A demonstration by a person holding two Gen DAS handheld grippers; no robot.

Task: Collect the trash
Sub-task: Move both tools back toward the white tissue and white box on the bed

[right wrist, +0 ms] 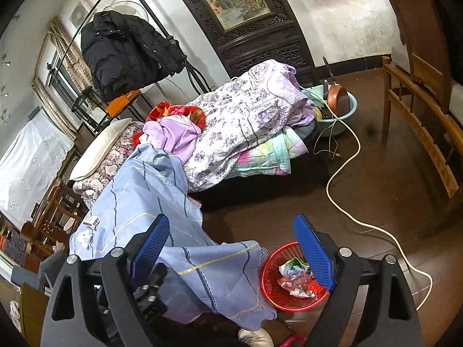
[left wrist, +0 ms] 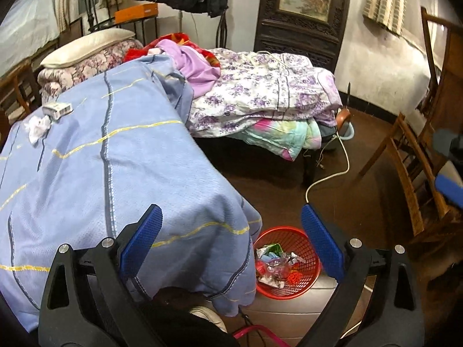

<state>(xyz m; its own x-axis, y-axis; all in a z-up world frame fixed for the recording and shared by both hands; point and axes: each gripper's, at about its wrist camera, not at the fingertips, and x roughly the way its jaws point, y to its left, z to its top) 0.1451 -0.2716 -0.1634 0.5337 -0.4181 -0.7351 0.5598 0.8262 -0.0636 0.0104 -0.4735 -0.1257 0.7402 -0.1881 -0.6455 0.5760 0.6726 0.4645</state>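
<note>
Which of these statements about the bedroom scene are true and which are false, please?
1. The red basket already holds wrappers. True.
2. The left gripper has a tissue between its fingers. False: the fingers stand open with nothing between them.
3. A crumpled tissue lies on the blue sheet next to a small box. True.
4. The black jacket lies folded on the floor. False: it hangs high up on a metal frame.
5. A white cable runs across the floor. True.
6. The right gripper is shut on a wrapper. False: it is open and empty.
</note>
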